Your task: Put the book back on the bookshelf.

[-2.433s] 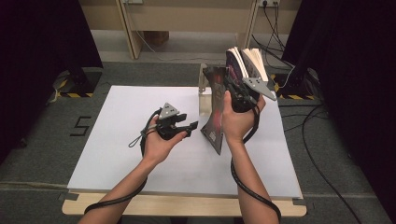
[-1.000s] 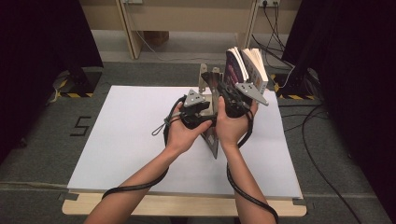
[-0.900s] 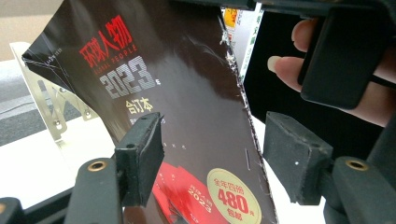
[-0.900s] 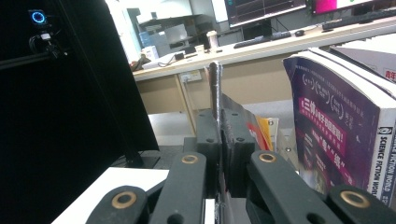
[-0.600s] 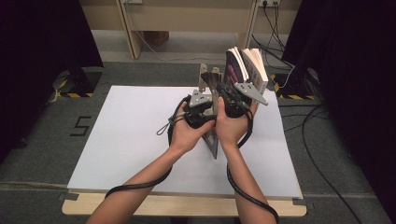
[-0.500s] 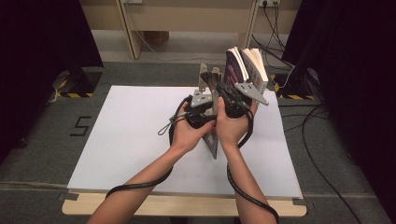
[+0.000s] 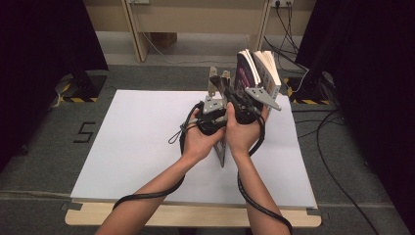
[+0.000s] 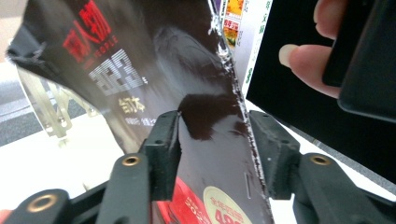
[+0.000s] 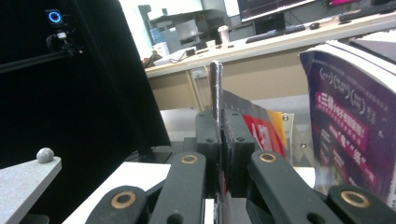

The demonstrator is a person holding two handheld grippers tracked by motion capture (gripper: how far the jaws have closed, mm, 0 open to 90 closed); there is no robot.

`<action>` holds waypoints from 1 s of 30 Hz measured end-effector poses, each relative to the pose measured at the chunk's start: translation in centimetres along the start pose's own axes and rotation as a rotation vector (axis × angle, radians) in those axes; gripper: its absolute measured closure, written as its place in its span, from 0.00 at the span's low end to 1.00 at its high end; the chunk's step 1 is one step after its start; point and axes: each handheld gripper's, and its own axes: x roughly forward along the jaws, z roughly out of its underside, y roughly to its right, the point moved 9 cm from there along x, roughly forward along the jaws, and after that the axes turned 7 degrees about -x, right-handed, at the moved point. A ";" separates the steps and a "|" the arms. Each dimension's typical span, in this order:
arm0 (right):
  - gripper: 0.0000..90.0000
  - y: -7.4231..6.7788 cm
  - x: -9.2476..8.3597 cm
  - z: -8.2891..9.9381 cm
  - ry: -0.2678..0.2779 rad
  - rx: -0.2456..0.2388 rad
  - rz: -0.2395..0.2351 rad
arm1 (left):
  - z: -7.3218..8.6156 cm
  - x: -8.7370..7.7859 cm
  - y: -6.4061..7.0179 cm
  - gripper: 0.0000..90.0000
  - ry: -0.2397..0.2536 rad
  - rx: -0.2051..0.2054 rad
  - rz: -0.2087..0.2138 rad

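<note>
High view: both hands meet mid-tabletop (image 7: pixel 122 147) – white sheet over it – around a dark book held upright.
Left hand-held gripper (image 8: pixel 212 140): jaws have just been closing, dark glossy book (image 8: pixel 187 84) between them; pads sit at the cover's 2 sides, contact can't be told.
Right hand-held gripper (image 9: pixel 219 135): pressed together, pinching the thin edge of that book's cover (image 9: pixel 215 88).
Book location: standing on edge between the 2 grippers, just in front of the metal bookend (image 7: pixel 218 81).
Other books (image 7: pixel 257 71): upright – right of the bookend, pages fanned.
Left gripper view: fingers (image 8: pixel 308 58) of the other hand at upper right.
</note>
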 end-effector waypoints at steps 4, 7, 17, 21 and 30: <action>0.96 -0.3 0.1 0.1 -0.005 -0.034 -0.007 | 0.2 -0.4 -0.2 0.72 0.001 -0.016 -0.014; 0.94 -0.6 0.3 0.3 -0.011 -0.042 -0.025 | 0.5 -0.8 -0.5 0.77 -0.006 -0.022 -0.046; 0.76 -1.3 0.1 0.1 0.009 -0.079 -0.089 | 0.9 -1.3 -2.3 0.96 0.017 -0.072 -0.105; 0.75 -1.4 -1.1 -0.4 0.045 -0.081 -0.109 | 0.7 -1.7 -2.2 0.96 0.038 -0.068 -0.097; 0.74 1.5 -4.6 0.1 0.083 -0.043 -0.082 | -0.4 -3.6 -3.3 0.96 0.090 -0.083 -0.085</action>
